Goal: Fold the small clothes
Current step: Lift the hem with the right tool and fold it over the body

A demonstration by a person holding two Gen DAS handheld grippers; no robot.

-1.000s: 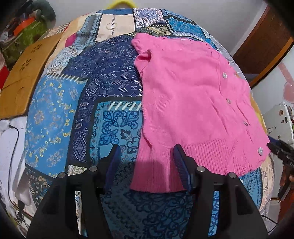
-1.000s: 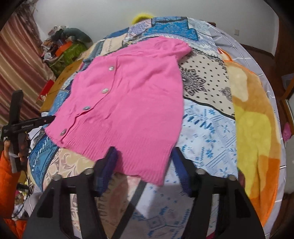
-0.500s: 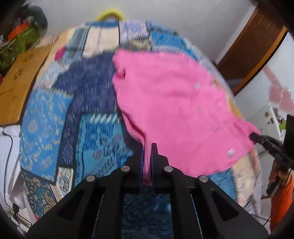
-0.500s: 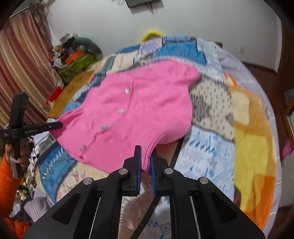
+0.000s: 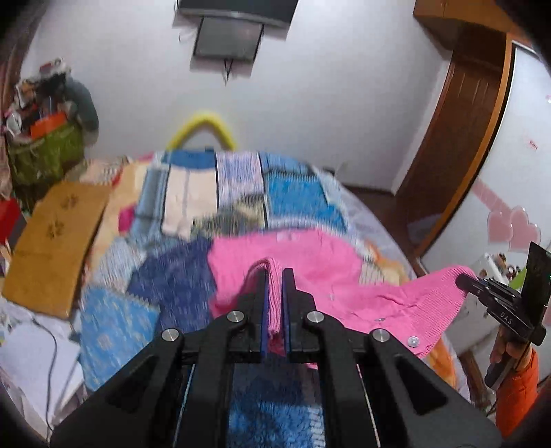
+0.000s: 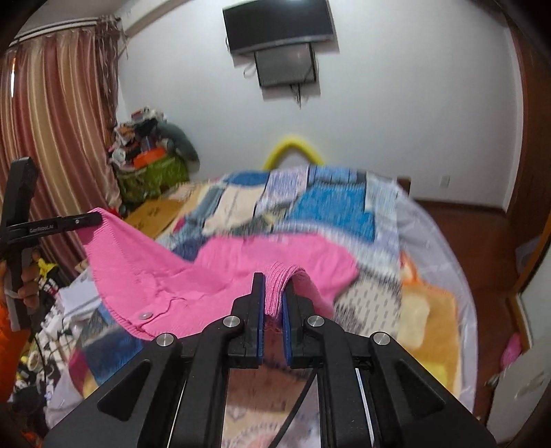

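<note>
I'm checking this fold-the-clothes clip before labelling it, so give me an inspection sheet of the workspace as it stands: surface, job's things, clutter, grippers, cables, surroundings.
Surface: bed under a patchwork quilt, blurred.
Job's things: pink knit cardigan, buttoned, hem lifted off the quilt, far part resting on it.
Clutter: brown cardboard sheet at the bed's left edge; heaped green bag by the wall.
Grippers: left gripper shut on the cardigan's ribbed hem; right gripper shut on the hem's other corner.
Cables: thin black cable at the bedside; one under the wall-mounted TV.
Surroundings: striped curtain, wooden door, white wall.
</note>
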